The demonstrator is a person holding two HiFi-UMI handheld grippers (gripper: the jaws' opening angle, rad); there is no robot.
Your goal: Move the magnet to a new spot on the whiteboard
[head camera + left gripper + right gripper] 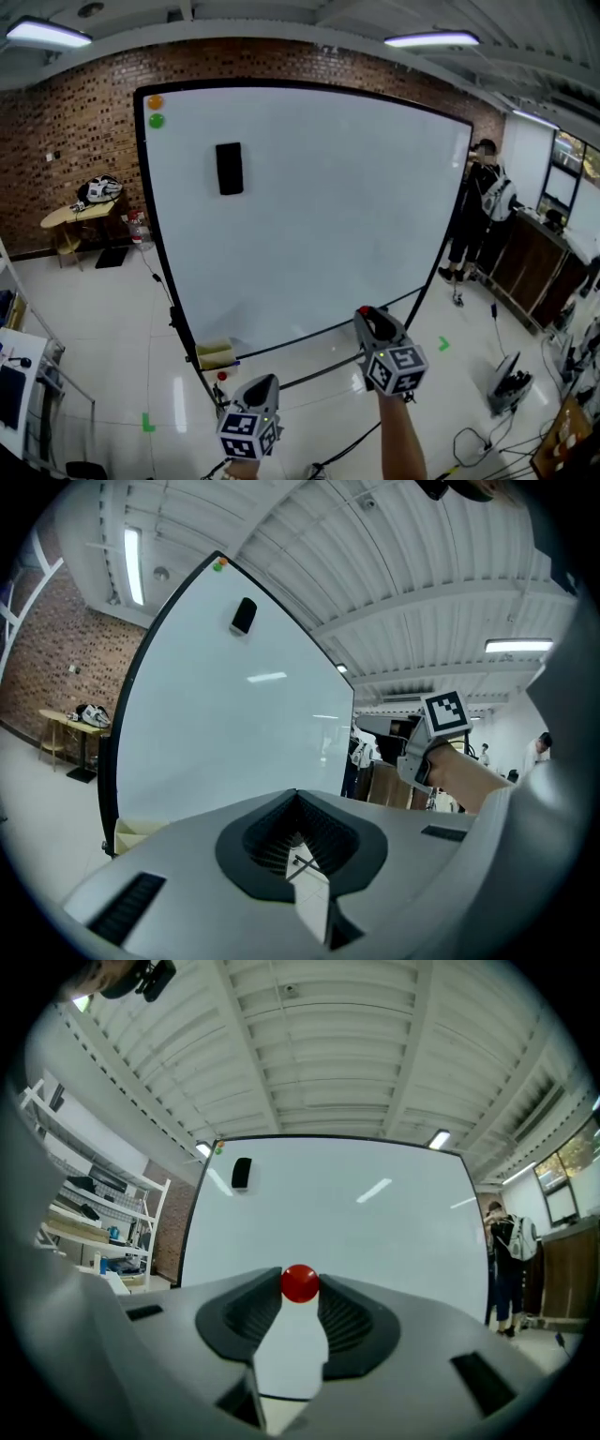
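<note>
A small round red magnet (300, 1283) is pinched between the tips of my right gripper (300, 1297), which is shut on it. In the head view that gripper (367, 316) is held in front of the lower part of the whiteboard (328, 206), a little off its surface. My left gripper (265, 382) hangs lower and to the left, below the board's bottom edge. Its jaws meet at the tip (296, 797) with nothing between them. An orange magnet (155, 101) and a green magnet (156, 120) sit at the board's top left corner.
A black eraser (230, 168) sticks to the board's upper left. A yellowish tray (216, 354) and a small red object (221, 376) sit at the board's lower left foot. A person (483, 211) stands to the right by a wooden counter. Cables lie on the floor.
</note>
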